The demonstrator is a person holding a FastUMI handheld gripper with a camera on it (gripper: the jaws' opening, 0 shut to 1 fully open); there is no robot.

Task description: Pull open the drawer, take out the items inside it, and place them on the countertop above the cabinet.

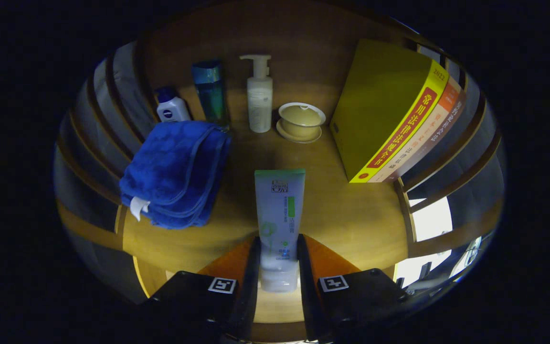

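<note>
Gripper point(279, 267) clamped on the squeeze tube point(279, 215) over the wooden countertop point(351, 210), blue towel point(177, 174) just left, books point(394, 114) right.

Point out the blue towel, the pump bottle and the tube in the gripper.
blue towel point(174, 172): gripper view, middle of the folded cloth.
pump bottle point(259, 107): gripper view, its body.
tube point(279, 210): gripper view, its body, between the fingers.

White-green tube point(279, 217); blue towel point(175, 173); yellow book point(386, 110); beige lidded cup point(301, 121).
</note>
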